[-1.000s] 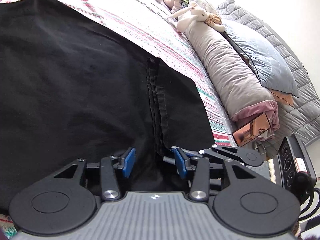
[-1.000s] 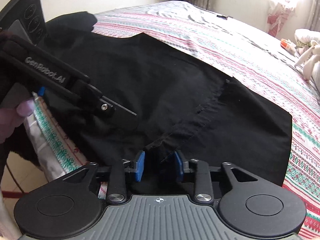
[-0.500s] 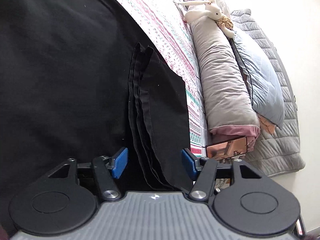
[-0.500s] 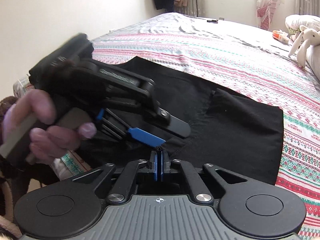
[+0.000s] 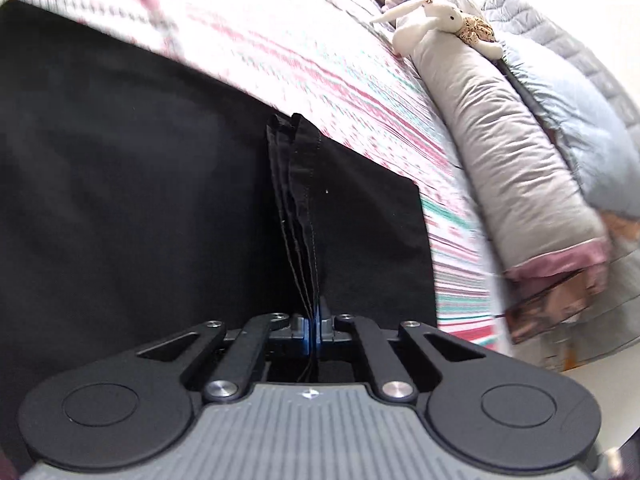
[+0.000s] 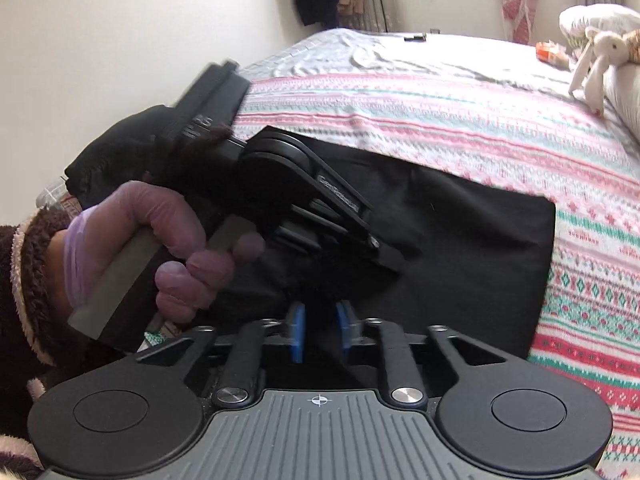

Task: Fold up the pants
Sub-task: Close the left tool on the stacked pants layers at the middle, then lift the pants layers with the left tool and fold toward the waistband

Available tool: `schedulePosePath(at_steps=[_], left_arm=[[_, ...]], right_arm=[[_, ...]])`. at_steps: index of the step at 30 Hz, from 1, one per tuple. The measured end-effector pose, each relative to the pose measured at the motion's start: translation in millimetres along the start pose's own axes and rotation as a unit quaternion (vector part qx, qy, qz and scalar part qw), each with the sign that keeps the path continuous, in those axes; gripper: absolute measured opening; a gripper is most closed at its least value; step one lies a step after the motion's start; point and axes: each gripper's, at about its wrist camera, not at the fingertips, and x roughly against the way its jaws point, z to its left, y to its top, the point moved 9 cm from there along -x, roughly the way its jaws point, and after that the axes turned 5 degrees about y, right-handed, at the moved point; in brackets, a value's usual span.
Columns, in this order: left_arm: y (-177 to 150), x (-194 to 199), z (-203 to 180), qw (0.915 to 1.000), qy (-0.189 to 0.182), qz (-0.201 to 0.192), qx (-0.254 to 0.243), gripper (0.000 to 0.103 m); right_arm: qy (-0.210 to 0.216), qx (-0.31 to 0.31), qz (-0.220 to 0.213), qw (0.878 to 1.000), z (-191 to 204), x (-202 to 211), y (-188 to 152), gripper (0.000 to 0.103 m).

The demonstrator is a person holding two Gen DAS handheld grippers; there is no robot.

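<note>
pinching black pants [image 5: 120,200] hem in left gripper [image 5: 315,326] jaws, right gripper [image 6: 320,330] jaws parted, striped bedspread [image 6: 440,112] beneath

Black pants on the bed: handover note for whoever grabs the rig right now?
Left gripper: jaws shut on the stacked hem edges of the black pants, lifting them off the fabric below.
Right gripper: jaws apart, dark fabric between them, not clamped.
Pants lie spread on the patterned bedspread, near the bed's edge.
Done: hem grasped on the left side.
Left: close the right jaws on the hem, likely carry it across to fold, flatten.
</note>
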Motion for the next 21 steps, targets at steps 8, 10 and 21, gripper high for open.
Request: schedulePosePath(at_steps=[8, 10, 21], left_arm=[[11.4, 50.8, 65.4, 0.9940, 0.093, -0.035, -0.045, 0.018], [15.4, 66.9, 84.9, 0.9910, 0.116, -0.045, -0.049, 0.018], [31.6, 144.4, 187.0, 0.9735, 0.211, -0.088, -0.019, 0.018]], right_arm=[[-0.026, -0.075, -0.029, 0.996, -34.3, 0.3, 5.7, 0.053], [-0.034, -0.082, -0.022, 0.996, -36.6, -6.8, 5.7, 0.053], [-0.035, -0.029, 0.021, 0.999, 9.4, -42.5, 12.4, 0.061]])
